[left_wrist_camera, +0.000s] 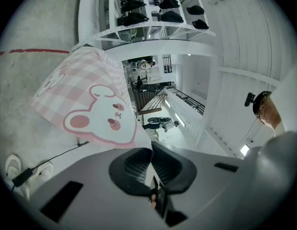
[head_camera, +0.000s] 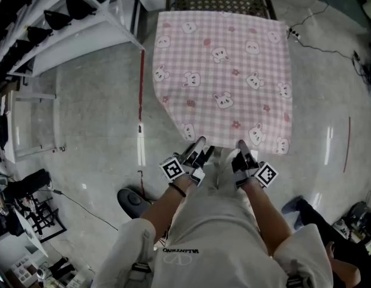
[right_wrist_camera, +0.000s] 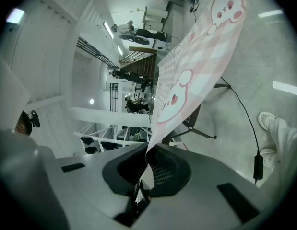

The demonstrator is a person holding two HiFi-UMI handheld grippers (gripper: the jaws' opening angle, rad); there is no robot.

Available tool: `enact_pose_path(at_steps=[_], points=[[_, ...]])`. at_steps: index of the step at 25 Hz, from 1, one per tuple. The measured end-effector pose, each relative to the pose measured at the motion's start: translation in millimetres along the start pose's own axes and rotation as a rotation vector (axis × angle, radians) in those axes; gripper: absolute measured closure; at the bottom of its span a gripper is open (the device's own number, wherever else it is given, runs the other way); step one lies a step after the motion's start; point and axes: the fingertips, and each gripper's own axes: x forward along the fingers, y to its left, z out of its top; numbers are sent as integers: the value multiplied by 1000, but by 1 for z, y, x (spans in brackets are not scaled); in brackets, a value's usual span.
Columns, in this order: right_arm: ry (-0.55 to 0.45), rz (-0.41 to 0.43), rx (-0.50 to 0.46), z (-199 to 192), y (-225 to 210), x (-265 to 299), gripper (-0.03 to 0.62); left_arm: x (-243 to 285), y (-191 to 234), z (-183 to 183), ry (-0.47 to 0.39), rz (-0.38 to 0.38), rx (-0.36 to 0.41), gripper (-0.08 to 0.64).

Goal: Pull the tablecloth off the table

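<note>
A pink checked tablecloth (head_camera: 224,71) printed with white bears hangs stretched out flat in front of me, its far edge over a dark mesh table (head_camera: 218,2). My left gripper (head_camera: 199,149) is shut on the cloth's near edge at the left corner. My right gripper (head_camera: 243,150) is shut on the near edge further right. In the left gripper view the tablecloth (left_wrist_camera: 90,104) runs into the closed jaws. In the right gripper view the tablecloth (right_wrist_camera: 191,75) rises from between the jaws as a taut sheet.
White shelving (head_camera: 59,23) with dark items stands at the far left. A red line (head_camera: 141,83) marks the grey floor left of the cloth. A black chair base (head_camera: 132,200) sits near my left leg. Cables (head_camera: 320,41) trail at the far right.
</note>
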Motion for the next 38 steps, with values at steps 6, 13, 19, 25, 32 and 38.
enact_pose_path(at_steps=[6,13,19,25,32,38], points=[[15,45,-40,-10,39,-23,580,-12,-55,0,50,-52,118,557],[47,64,-89,-16,81,-42,578,-21,-99,-1,80,-101,139,557],[73,74,-116,-23,114,-53,578,-32,-135,1,95,-123,149,557],[88,109,-149,-18,154,-57,577,-29,-173,8,98,-167,183,557],[121,100,-179,-18,184,-57,577,-31,-202,16,92,-188,183,557],[145,93,-185,-17,210,-67,577,-33,-232,15,104,-228,204,557]])
